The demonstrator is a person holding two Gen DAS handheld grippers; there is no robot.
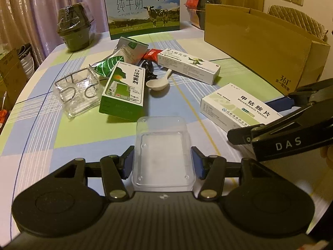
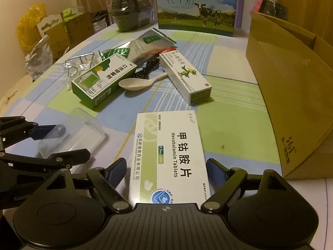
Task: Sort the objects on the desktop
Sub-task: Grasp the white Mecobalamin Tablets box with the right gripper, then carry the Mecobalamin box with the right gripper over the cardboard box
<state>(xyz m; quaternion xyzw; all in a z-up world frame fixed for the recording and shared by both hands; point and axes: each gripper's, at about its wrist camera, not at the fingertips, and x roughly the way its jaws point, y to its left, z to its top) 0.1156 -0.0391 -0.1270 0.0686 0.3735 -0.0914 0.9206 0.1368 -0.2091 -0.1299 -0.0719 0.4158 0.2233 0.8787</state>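
A clear plastic box (image 1: 163,145) lies on the checked tablecloth, and my left gripper (image 1: 163,162) is shut on its two long sides. The right wrist view shows that gripper (image 2: 72,140) at the left, with the clear box (image 2: 83,131) between its fingers. A white Mecobalamin tablets box (image 2: 168,152) lies flat between the fingers of my right gripper (image 2: 167,170). This gripper is open, with a small gap at the left pad (image 2: 118,169). Seen from the left wrist, the right gripper (image 1: 251,119) straddles the tablets box (image 1: 239,106).
Further back lie a green spray box (image 1: 124,87), a long ointment box (image 1: 187,65), a white spoon (image 1: 158,83), a glass cube (image 1: 77,89), foil packets (image 1: 129,50) and a black cable (image 1: 147,68). An open cardboard box (image 1: 260,48) stands right; a milk carton (image 1: 143,10) behind.
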